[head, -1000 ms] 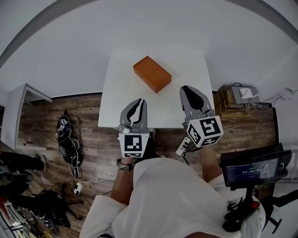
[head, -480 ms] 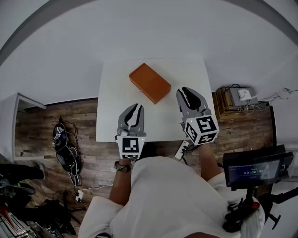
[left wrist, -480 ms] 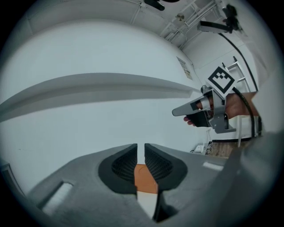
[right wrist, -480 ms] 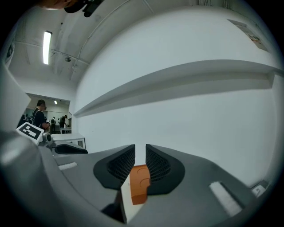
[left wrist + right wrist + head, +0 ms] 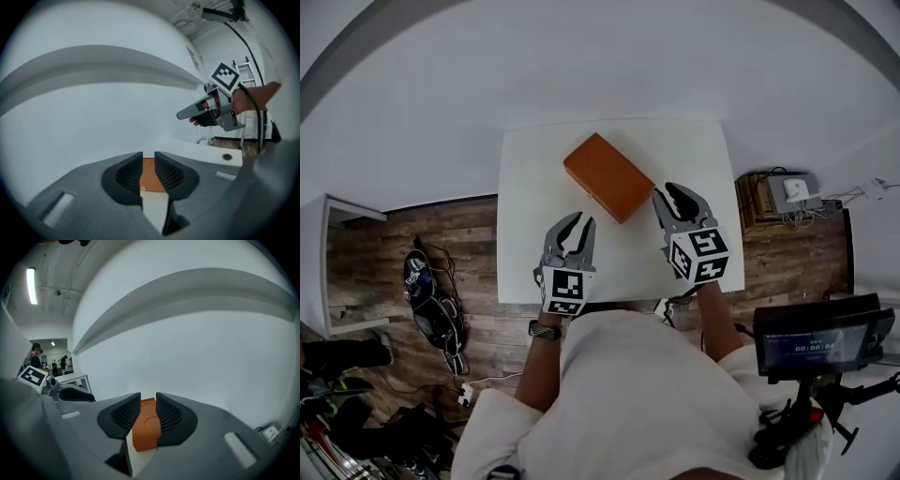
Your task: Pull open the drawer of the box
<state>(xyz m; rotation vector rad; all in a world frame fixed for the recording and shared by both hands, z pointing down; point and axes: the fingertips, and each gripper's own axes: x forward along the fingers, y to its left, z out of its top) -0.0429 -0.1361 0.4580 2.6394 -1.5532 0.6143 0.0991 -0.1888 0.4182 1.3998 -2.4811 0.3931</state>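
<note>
Jaws of left gripper (image 5: 148, 158) narrowly spread, empty. Jaws of right gripper (image 5: 148, 398) spread, just been opening, pinching nothing. Orange rectangular box (image 5: 607, 176) lies just ahead of both on white table (image 5: 525, 187). Its drawer is hard to make out, and the jaws hide its sides in both gripper views.

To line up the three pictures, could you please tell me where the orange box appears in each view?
Head view: the orange box sits upper centre, on the white table.
Left gripper view: only a sliver of it, low centre.
Right gripper view: low centre, larger.
Shared landmark: the white table under it.
</note>
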